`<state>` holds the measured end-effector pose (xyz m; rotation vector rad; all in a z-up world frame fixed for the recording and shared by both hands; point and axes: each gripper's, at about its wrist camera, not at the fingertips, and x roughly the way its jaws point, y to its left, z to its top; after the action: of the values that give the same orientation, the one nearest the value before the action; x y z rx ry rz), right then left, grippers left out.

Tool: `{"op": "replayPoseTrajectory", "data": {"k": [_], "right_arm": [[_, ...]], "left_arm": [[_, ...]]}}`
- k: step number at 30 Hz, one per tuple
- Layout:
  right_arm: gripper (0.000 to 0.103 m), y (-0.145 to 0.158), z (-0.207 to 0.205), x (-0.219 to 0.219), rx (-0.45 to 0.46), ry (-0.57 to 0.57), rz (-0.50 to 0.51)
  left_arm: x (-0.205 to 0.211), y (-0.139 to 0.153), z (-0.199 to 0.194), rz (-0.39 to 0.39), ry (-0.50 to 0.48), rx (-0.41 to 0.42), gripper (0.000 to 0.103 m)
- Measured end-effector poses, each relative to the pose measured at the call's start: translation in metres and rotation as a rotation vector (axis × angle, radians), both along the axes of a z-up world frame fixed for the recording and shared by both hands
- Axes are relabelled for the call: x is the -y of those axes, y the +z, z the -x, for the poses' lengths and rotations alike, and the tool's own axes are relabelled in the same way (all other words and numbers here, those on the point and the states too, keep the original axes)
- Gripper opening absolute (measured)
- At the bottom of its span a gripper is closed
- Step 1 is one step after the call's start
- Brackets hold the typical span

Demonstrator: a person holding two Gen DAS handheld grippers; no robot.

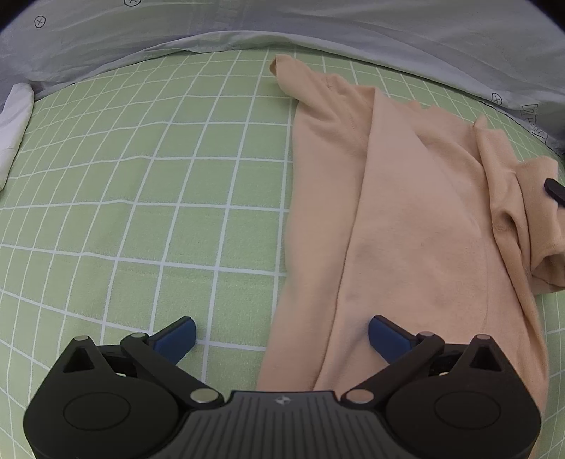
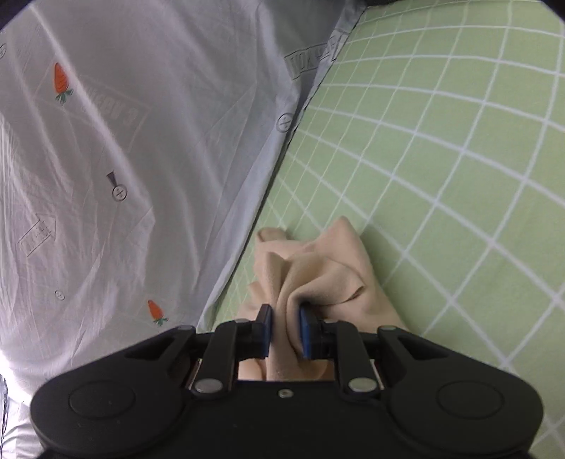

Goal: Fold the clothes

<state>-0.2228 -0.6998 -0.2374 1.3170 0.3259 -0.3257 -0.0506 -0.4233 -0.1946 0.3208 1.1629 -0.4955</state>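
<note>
A peach garment lies on the green checked sheet, folded lengthwise, with one sleeve reaching to the far edge. My left gripper is open, just above the garment's near left edge, holding nothing. My right gripper is shut on a bunched part of the peach garment. A dark finger of the right gripper shows at the right edge of the left wrist view, by the garment's bunched right side.
A pale grey printed quilt lies along the far side of the sheet; it also shows in the left wrist view. A white folded cloth sits at the far left.
</note>
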Motion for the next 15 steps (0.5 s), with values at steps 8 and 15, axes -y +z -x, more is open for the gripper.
{"op": "replayPoseTrajectory", "data": {"k": [8,15], "right_arm": [[0.033,0.029,-0.067,-0.085,-0.214,0.423,0.387],[0.100,0.052,-0.030,-0.087,-0.254,0.328,0.544]], "left_arm": [[0.001,-0.003,-0.003,0.001,-0.012,-0.001,0.103],[-0.002,0.002,-0.002,0.004,0.022,-0.017,0.103]]}}
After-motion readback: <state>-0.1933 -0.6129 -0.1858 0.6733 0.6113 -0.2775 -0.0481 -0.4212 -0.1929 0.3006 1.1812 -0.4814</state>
